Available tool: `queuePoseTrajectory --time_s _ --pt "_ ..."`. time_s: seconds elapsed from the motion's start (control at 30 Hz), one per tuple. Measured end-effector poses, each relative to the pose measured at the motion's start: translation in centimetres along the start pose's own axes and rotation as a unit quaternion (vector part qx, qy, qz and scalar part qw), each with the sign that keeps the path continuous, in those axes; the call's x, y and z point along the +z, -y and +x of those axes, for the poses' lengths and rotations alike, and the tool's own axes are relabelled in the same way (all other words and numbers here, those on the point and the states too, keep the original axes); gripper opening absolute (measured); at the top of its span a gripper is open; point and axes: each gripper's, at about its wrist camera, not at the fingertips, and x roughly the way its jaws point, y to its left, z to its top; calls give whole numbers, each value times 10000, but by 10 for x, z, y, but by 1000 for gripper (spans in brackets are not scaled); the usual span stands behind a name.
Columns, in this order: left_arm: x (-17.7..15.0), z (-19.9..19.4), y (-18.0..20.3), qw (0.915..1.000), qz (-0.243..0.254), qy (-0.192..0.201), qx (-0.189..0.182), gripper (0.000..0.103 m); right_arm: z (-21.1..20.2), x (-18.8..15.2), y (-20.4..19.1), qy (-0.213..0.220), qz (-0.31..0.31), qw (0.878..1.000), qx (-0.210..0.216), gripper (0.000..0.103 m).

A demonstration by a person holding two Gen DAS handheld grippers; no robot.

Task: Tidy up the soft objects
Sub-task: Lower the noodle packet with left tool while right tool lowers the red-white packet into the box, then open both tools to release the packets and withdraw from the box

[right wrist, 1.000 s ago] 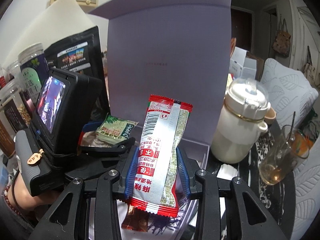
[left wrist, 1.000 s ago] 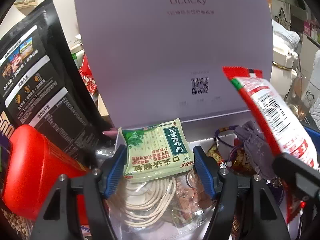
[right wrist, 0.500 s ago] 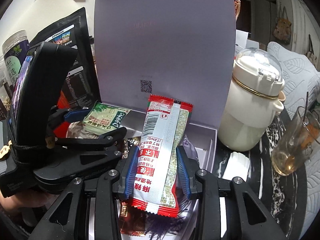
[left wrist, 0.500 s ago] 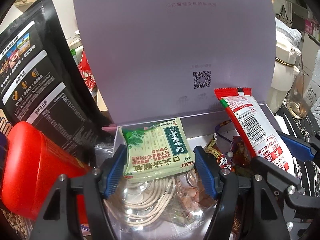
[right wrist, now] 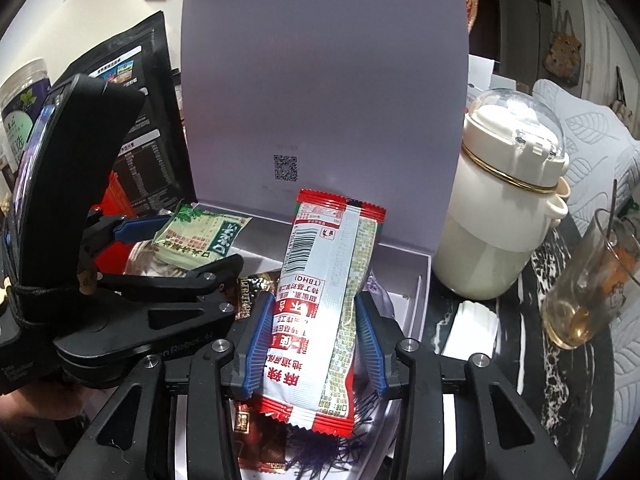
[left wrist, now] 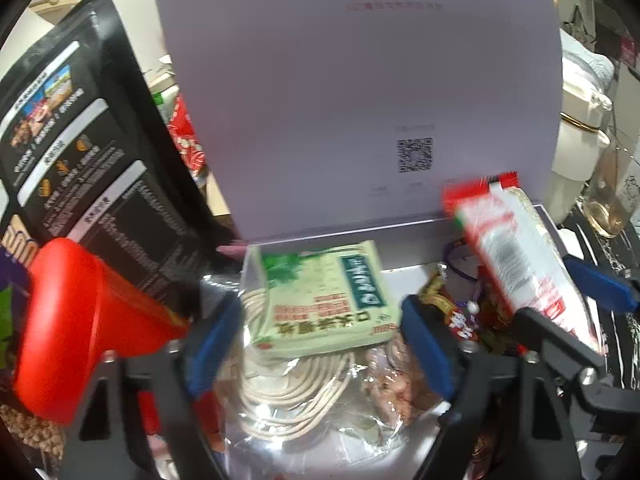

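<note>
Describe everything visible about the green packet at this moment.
The green packet is a flat, squarish pouch of pale green plastic with a leaf print, a dark green label band and red text. It lies tilted on a clear bag of coiled white cord inside the open lilac box. The left tool has just been opening; its pads stand clear of the packet.

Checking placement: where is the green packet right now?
In the left wrist view the green packet lies between the left gripper's open jaws, atop a coiled cord in the lilac box.
</note>
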Motion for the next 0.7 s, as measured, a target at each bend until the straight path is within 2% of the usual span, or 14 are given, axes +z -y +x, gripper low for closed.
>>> queuePoseTrajectory --time_s 0.03,0.1,0.27,0.33,0.7 --pt "0 -1 -1 10000 -22 10 12 88 -2 1 1 2 9 10000 -57 46" --pt "-1 -5 -4 9999 -130 12 -71 90 -6 1 3 9 60 9999 -88 55" --pt "-2 -19 -3 9998 -125 63 -117 92 -22 -1 8 136 251 9996 -55 58" --pt "-2 -29 -5 9997 -179 131 -119 92 -29 -1 8 159 275 9994 -109 63" --pt "6 -94 -16 9978 -392 523 -133 92 -72 12 5 358 272 9984 -333 63"
